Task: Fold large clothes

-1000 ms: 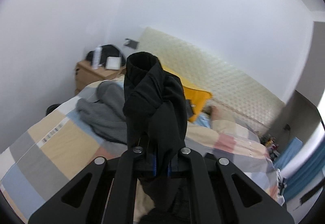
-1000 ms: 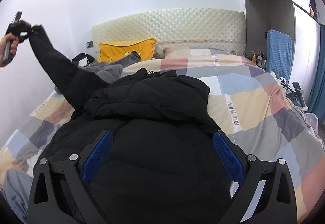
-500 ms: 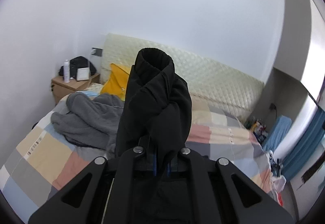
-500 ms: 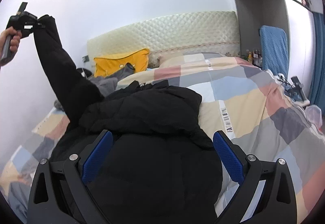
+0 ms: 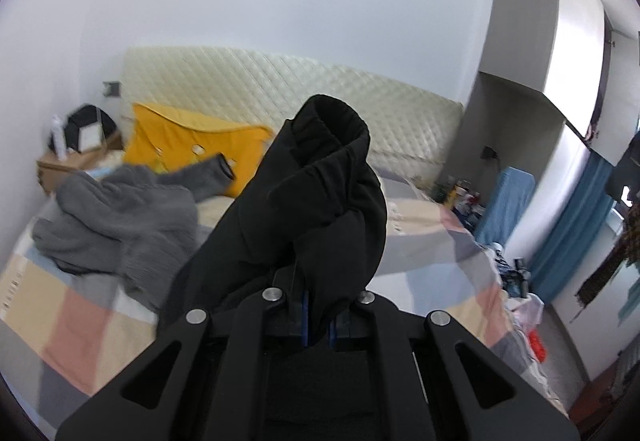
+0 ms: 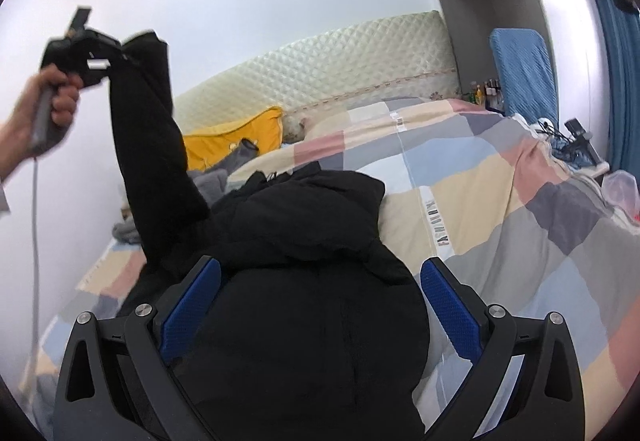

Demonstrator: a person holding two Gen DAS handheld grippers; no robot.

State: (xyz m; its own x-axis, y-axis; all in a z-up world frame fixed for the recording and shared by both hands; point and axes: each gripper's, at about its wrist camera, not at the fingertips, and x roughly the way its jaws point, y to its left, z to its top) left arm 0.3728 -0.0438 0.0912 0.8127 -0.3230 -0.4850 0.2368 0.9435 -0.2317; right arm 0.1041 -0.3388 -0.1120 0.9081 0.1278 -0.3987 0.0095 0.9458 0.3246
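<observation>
A black padded jacket [image 6: 304, 281] lies spread on the patchwork bedspread [image 6: 500, 193]. Its left sleeve [image 6: 152, 145] is lifted high off the bed. My left gripper [image 6: 110, 55], held by a hand at the upper left of the right wrist view, is shut on the sleeve's cuff end. In the left wrist view that cuff [image 5: 320, 169] bulges up out of the left gripper [image 5: 318, 317] and hides its fingertips. My right gripper [image 6: 320, 301] hovers low over the jacket's body, open, its blue pads [image 6: 192, 297] wide apart with black fabric below them.
A grey sweater [image 5: 120, 217] lies crumpled near a yellow pillow [image 5: 188, 149] at the quilted headboard [image 5: 360, 113]. A bedside table [image 5: 76, 157] stands left of the bed. On the right are a blue chair cover [image 6: 520, 73], clutter and blue curtains [image 5: 576, 225].
The left gripper has carried the sleeve rightward and higher over the bed, so the sleeve now stands steeper. The right gripper has shifted a little and rolled, staying open above the jacket.
</observation>
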